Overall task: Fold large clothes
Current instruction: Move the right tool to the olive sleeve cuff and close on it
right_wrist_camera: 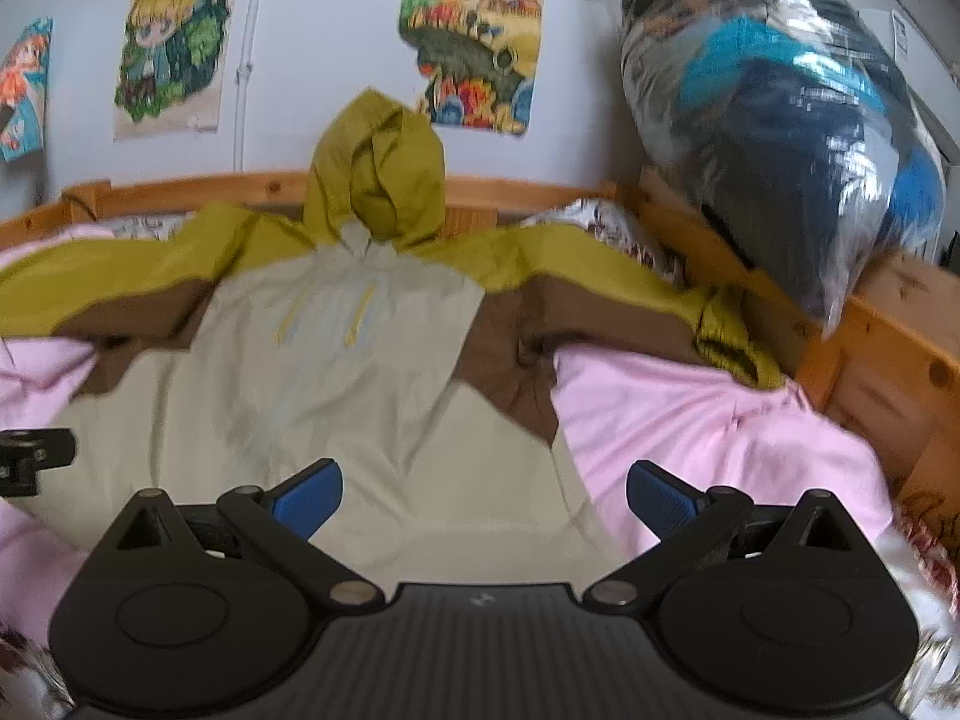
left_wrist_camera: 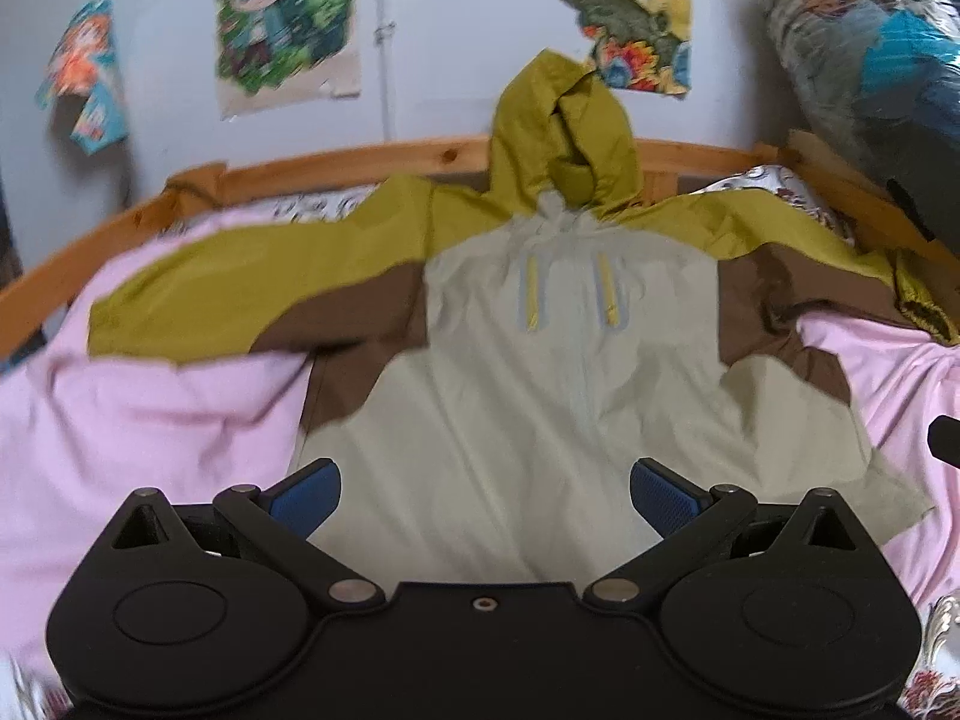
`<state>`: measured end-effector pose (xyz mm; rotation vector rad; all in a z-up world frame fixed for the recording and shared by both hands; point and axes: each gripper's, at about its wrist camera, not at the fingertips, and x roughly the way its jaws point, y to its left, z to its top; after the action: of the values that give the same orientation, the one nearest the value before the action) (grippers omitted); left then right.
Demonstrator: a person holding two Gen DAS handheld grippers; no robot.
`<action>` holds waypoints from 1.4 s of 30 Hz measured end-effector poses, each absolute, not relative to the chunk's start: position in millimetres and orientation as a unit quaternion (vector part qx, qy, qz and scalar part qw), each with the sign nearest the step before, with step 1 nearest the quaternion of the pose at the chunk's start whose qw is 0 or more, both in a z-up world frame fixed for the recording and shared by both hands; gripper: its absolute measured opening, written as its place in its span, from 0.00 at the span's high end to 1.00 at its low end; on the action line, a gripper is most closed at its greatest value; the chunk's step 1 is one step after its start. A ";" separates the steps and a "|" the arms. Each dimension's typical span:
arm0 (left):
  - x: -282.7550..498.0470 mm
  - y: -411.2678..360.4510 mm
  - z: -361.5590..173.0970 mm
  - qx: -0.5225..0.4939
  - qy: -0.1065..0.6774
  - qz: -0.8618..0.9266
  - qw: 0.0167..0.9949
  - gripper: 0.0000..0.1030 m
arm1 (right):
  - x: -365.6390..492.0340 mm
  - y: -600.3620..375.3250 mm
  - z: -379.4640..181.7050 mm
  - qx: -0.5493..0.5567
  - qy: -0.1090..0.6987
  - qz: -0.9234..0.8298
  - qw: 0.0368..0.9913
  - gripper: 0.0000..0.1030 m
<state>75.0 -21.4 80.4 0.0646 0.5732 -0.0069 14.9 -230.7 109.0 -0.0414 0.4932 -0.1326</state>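
The jacket [left_wrist_camera: 576, 372] lies spread face-up on the bed, front closed, both sleeves stretched out sideways, and I take it as my landmark for everything else. Under the jacket on all sides I see a pink sheet [left_wrist_camera: 150, 408], rumpled into folds beside each sleeve. Beyond the jacket's hood runs the wooden bed frame [left_wrist_camera: 360, 159], and the hood [left_wrist_camera: 564, 132] is propped upright against the pale wall behind that rail. Past the jacket's right sleeve, a large clear plastic bag [right_wrist_camera: 780, 120] stuffed with dark and blue fabric rests on the frame's corner. Above the hood, on the wall, hang several cartoon posters [left_wrist_camera: 282, 24]. The jacket's body is pale beige with brown panels at the sides and olive-yellow shoulders and sleeves; two short yellow-trimmed zip pockets [left_wrist_camera: 534, 294] sit on its chest. My left gripper [left_wrist_camera: 485, 498] hovers over the jacket's lower hem, near its left half, its jaws spread wide and holding nothing. My right gripper [right_wrist_camera: 485, 498] hovers at the jacket's lower right corner, one blue pad [right_wrist_camera: 306, 498] over beige cloth and the other over pink sheet, its jaws likewise wide apart and empty. Both views are slightly blurred.
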 end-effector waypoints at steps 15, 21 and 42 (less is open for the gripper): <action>174.6 -68.8 110.3 0.095 0.334 -0.081 0.934 0.01 | 54.1 -283.3 141.1 0.003 0.207 -0.041 0.978 0.00; 238.5 -96.9 90.8 0.118 0.346 -0.099 0.925 0.01 | 79.0 -325.9 118.4 0.035 0.186 -0.072 0.979 0.00; 361.7 -124.2 -4.0 0.093 0.303 -0.175 0.932 0.01 | 271.9 -455.1 32.6 -0.133 0.266 -0.226 0.928 0.17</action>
<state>361.7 -124.2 -4.0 0.1906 0.6207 -0.3586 271.9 -455.1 32.6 -0.2718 0.5442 -0.4633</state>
